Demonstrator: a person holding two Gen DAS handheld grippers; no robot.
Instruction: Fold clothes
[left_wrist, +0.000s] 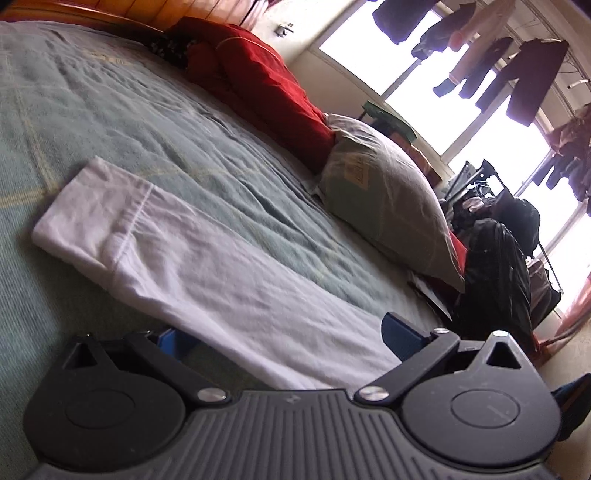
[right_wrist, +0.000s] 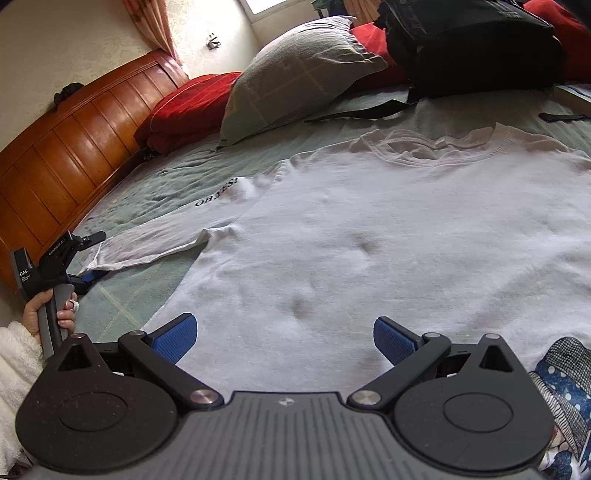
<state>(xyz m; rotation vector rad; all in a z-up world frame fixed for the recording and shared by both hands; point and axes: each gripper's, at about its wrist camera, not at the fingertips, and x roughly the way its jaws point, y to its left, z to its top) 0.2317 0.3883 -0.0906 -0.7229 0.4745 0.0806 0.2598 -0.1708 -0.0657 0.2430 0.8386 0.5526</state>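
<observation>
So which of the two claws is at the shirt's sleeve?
The left claw, open around the white cotton T-shirt's sleeve; the right claw faces the body hem.

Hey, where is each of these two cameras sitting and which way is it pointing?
Left wrist: low on the left claw, looking along the sleeve across the bed toward the window; only its open fingers show.
Right wrist: on the right claw, open over the T-shirt, facing the headboard; a hand holding the left claw shows at left.
Shared: T-shirt, bed, grey pillow.
</observation>
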